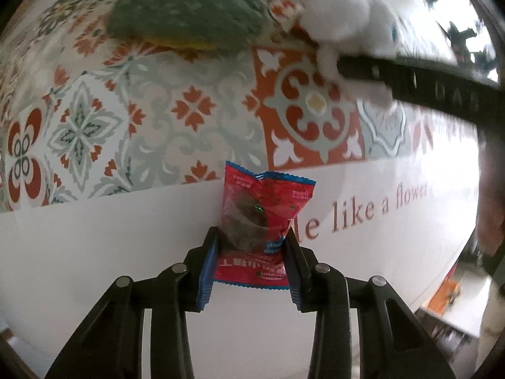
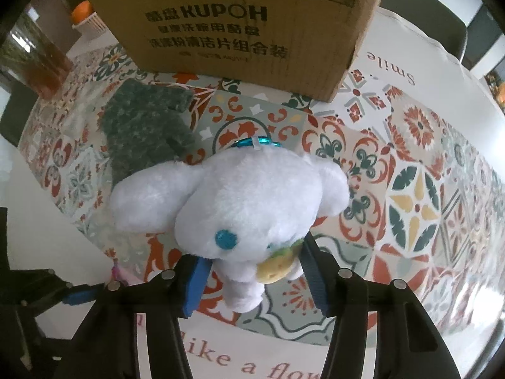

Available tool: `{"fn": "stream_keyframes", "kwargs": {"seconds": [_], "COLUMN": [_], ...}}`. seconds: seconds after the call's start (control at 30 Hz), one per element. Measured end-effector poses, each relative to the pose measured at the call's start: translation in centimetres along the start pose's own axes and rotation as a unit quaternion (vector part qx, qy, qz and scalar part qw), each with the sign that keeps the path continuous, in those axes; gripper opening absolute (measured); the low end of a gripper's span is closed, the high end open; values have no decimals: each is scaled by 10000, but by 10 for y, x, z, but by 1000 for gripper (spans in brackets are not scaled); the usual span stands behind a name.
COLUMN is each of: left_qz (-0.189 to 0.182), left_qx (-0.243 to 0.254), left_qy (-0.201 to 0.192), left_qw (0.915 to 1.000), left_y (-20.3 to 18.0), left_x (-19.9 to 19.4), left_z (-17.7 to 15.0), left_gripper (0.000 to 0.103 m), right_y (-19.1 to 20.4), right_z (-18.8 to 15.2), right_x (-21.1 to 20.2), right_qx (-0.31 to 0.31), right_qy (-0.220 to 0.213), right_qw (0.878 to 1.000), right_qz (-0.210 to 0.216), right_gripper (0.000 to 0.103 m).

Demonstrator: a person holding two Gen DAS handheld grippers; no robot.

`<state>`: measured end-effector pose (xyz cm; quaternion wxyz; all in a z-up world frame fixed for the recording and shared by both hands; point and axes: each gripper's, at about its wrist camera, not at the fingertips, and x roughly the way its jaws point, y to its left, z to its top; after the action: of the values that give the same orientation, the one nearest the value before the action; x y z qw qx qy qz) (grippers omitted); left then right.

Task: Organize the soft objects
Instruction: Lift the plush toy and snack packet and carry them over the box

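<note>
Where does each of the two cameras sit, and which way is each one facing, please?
Left wrist: sits on the left gripper, looking along its fingers, shut on a red snack packet above the tablecloth.
Right wrist: sits on the right gripper, facing the cardboard box, fingers clamping a white plush toy.
Shared: the toy, the green scrubbing sponge and the tablecloth.
</note>
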<state>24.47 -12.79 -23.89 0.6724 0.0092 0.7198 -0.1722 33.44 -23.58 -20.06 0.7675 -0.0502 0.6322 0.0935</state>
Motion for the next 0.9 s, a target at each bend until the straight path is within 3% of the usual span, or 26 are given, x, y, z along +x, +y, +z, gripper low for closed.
{"fn": "stream_keyframes", "kwargs": {"seconds": [0.4, 0.8, 0.9], "left_qz": [-104, 162, 238], "left_qx": [-694, -571, -492], "left_qy": [-1044, -1850, -2059], "left_qw": [9921, 9809, 9771], "left_y": [55, 62, 43], "left_x": [-34, -93, -97], "left_z": [-14, -11, 7], "left_gripper": [37, 37, 37], "right_y": [-5, -11, -10], "right_z": [-30, -40, -41], "right_x": [-21, -47, -57], "right_qx": [764, 1548, 1636], "right_qy": [-516, -1147, -1342], "right_qw": [9950, 9787, 9747], "right_qz": [388, 715, 716], "right_gripper": [54, 52, 52]}}
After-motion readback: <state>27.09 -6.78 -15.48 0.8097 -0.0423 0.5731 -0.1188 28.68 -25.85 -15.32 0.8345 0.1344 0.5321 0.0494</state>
